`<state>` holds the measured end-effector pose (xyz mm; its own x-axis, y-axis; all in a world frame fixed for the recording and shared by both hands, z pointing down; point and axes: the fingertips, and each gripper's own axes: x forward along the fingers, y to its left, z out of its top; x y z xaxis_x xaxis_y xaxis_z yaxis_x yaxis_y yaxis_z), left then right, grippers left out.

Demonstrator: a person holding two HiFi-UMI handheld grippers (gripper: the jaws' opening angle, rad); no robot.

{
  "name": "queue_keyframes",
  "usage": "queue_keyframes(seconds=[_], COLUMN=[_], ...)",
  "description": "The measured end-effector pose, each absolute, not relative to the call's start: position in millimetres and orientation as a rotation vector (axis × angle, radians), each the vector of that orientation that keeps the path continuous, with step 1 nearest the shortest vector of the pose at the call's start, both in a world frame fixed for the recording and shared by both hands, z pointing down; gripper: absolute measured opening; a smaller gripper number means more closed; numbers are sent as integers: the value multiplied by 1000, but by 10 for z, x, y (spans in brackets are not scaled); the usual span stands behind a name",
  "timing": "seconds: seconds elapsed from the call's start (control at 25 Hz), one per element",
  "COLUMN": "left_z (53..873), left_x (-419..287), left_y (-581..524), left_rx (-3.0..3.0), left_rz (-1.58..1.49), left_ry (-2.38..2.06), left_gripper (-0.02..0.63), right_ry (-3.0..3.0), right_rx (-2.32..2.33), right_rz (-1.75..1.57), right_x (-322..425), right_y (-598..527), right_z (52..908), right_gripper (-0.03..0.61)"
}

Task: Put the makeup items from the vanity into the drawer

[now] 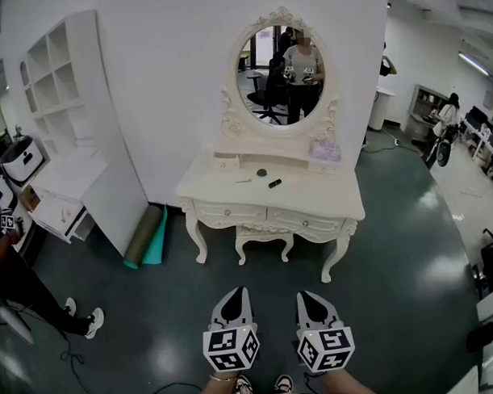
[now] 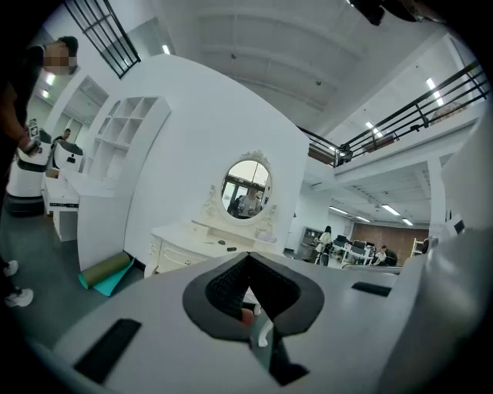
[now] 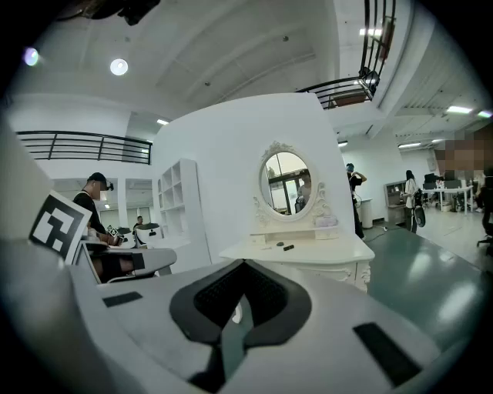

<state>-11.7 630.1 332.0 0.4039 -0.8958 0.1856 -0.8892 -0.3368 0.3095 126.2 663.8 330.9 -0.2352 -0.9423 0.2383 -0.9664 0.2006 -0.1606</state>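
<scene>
A white vanity with an oval mirror stands against the wall ahead. On its top lie a small round dark compact, a black tube and a thin pale stick. Two front drawers are closed. My left gripper and right gripper hover side by side over the floor, well short of the vanity, both shut and holding nothing. The left gripper view has the vanity far off beyond the jaws; the right gripper view shows the tube on it.
A rolled olive and teal mat leans at the vanity's left. A white shelf unit stands farther left, with a person beside it. A stool sits under the vanity. A purple box rests by the mirror.
</scene>
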Motion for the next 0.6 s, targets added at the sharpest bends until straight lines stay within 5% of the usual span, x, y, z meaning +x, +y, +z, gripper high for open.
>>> queue_keyframes(seconds=[0.6], left_z=[3360], left_x=[-463], left_y=[6202], left_rx=[2306], left_rz=[-14], left_ry=[-1533], left_gripper=[8], right_ry=[-2355], right_rx=[1905], right_rz=[469], right_x=[925], right_y=[6551], right_z=[3358], right_gripper=[15])
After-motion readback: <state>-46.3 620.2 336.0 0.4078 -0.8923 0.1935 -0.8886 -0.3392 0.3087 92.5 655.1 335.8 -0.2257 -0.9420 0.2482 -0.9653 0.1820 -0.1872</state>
